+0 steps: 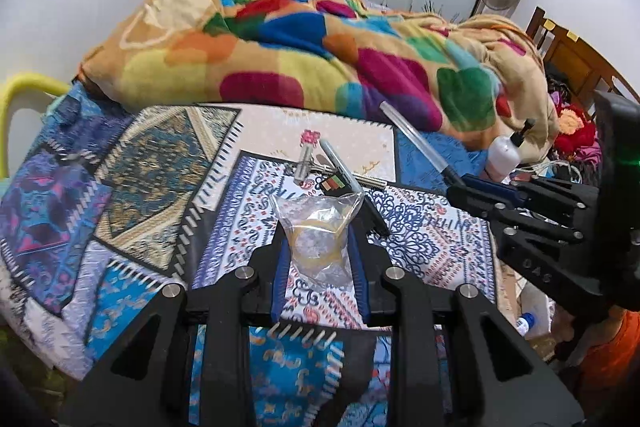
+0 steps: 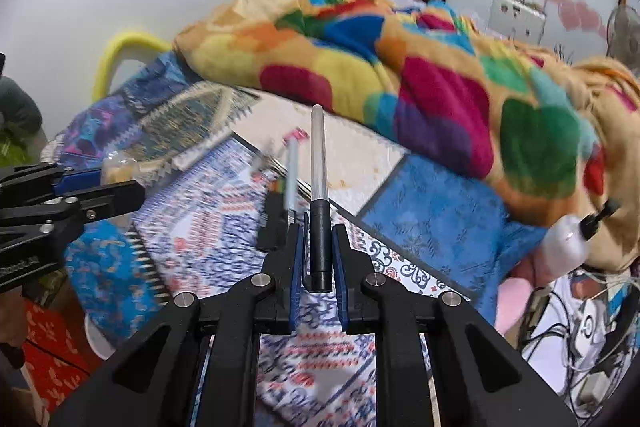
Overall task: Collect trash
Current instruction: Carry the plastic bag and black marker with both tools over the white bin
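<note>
Left tool (image 1: 319, 247) was closed on a crumpled clear plastic bag (image 1: 318, 231), held above the patterned bedspread (image 1: 132, 187). Right tool (image 2: 319, 247) was clamped on the dark end of a pen (image 2: 320, 187), whose clear barrel stuck forward past the fingers. More small items, among them a marker (image 1: 344, 167), lay on the bedspread just beyond the bag. Behind them a bright multicoloured blanket (image 1: 280, 47) lay heaped. A white pump bottle (image 1: 504, 153) stood at the right.
</note>
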A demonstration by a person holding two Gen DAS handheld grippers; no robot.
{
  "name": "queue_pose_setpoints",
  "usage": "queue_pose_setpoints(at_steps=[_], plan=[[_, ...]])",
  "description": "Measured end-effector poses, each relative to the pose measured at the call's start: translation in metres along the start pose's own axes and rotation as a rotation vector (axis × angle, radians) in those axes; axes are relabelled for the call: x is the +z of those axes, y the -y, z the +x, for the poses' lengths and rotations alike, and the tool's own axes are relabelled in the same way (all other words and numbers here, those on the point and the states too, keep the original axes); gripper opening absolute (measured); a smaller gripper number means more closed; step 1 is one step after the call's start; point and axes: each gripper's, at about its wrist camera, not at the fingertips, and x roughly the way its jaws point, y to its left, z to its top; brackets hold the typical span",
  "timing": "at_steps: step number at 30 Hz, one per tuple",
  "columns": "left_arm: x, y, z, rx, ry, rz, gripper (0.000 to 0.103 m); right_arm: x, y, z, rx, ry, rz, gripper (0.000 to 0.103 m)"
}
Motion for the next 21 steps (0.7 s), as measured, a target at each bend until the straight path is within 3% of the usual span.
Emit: queue_pose_setpoints(at_steps=[9,21], plan=[[-0.014,-0.001,-0.082,0.086,0.064,0.018,0.028,-0.001,-0.046,-0.077,0.032,0.094,-0.036,0.013],[-0.083,-0.016,-0.170,0.149,0.104,-0.065,0.028,-0.020,-0.109,-0.147,0.113,0.155,-0.081,0.013]])
